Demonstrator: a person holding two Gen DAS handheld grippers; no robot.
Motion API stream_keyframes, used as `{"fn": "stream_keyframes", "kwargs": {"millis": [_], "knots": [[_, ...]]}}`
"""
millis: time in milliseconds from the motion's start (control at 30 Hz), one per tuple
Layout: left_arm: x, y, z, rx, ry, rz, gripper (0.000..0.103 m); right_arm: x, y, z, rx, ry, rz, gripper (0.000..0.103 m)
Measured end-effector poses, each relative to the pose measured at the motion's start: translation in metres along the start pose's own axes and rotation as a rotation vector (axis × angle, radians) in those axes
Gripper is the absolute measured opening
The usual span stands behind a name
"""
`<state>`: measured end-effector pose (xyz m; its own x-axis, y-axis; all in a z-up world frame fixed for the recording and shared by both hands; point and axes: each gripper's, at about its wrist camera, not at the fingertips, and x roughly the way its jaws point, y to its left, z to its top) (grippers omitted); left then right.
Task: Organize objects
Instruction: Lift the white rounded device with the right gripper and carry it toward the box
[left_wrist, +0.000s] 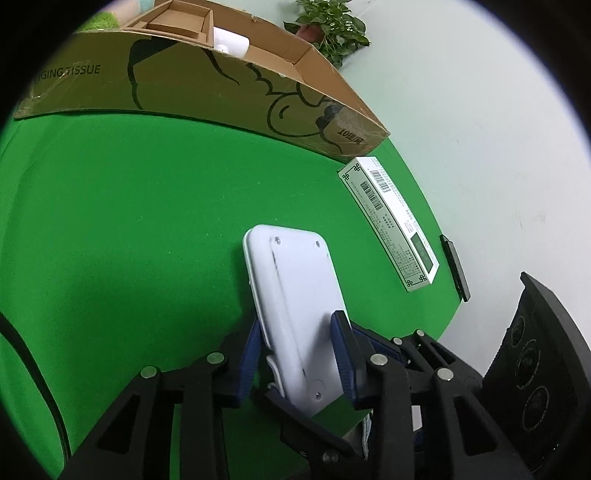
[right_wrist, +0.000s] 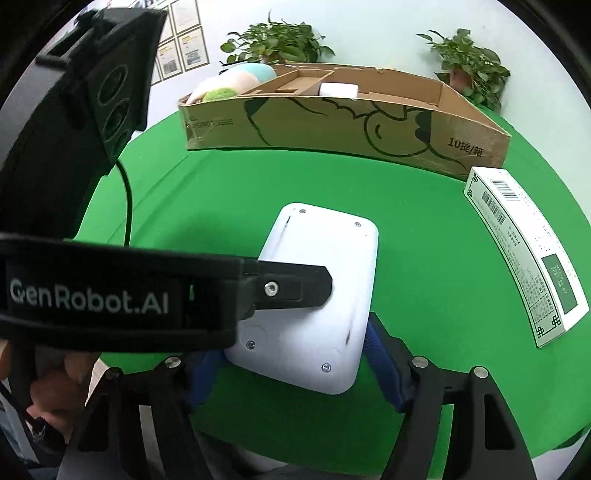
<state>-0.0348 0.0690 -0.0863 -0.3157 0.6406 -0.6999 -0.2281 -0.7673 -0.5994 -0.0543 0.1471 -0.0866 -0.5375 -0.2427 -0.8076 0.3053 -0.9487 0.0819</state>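
The left gripper (left_wrist: 301, 354) is built of matte black plastic links joined by round silver pivot pins, and its two fingers (left_wrist: 341, 350) carry ribbed blue pads. The right gripper (right_wrist: 291, 373) has the same black linkage, silver pins and blue pads (right_wrist: 384, 369). In the right wrist view the left unit crosses the frame as a black body printed "GenRobot.AI" in white, with a black finger fixed by a silver hex screw, a black panel with three round recesses, a thin black cable (right_wrist: 127, 206), and bare skin of the person's hand (right_wrist: 55, 387) beneath it.
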Motion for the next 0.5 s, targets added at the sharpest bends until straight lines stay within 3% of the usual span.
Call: {"fn": "stream_keyframes", "kwargs": {"millis": [233, 500], "knots": [[-0.023, -0.021, 0.009, 0.049, -0.075, -0.004, 0.032, -0.015, 0.003, 0.013, 0.02, -0.08, -0.015, 0.068], [-0.067, -0.059, 0.037, 0.16, -0.201, 0.006, 0.031, -0.061, 0.009, 0.047, 0.004, -0.244, -0.043, 0.067]]}}
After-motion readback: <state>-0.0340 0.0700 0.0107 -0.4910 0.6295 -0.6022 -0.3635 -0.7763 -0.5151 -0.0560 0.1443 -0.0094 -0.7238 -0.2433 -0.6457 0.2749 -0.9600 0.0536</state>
